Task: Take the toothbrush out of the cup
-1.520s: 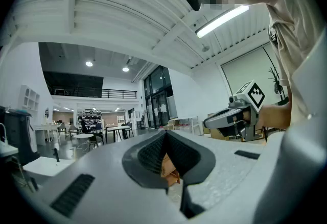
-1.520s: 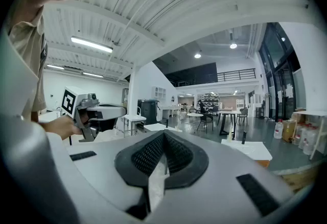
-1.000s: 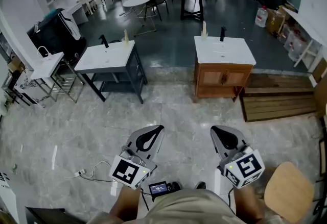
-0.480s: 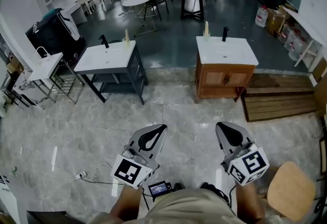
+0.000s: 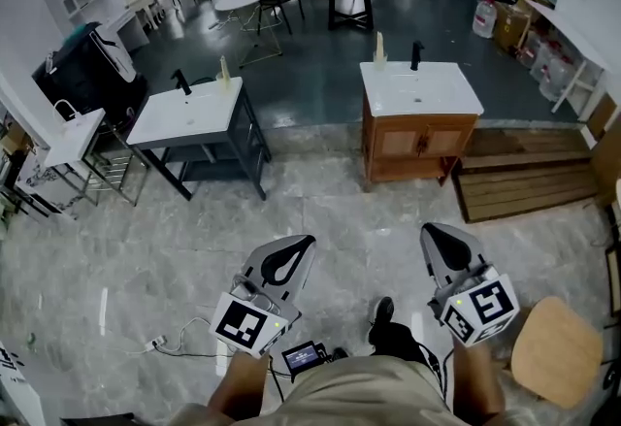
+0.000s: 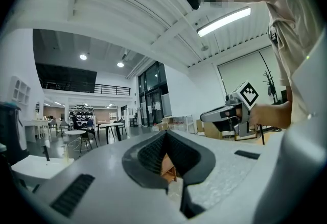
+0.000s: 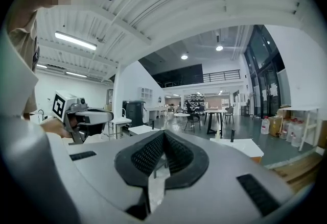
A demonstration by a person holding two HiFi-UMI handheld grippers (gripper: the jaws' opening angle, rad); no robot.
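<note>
The task's thing is seen only in the head view, as a pale slender item (image 5: 379, 48). It stands upright, long axis vertical, at the rear left corner of the white basin top (image 5: 432, 94) of a brown wooden cabinet, near a black tap (image 5: 415, 55). It is too small to tell toothbrush from cup. A similar pale upright item (image 5: 223, 71) stands at the rear of a white basin top on a dark metal frame (image 5: 184, 118), to the left.

Both items are well apart from the grippers. The left gripper (image 5: 303, 245) and the right gripper (image 5: 434, 232) are held side by side before the person's waist above the grey marble floor (image 5: 330, 201). They are roughly level and point forward towards the basins. Each gripper's jaws are closed together with nothing between them.
</note>
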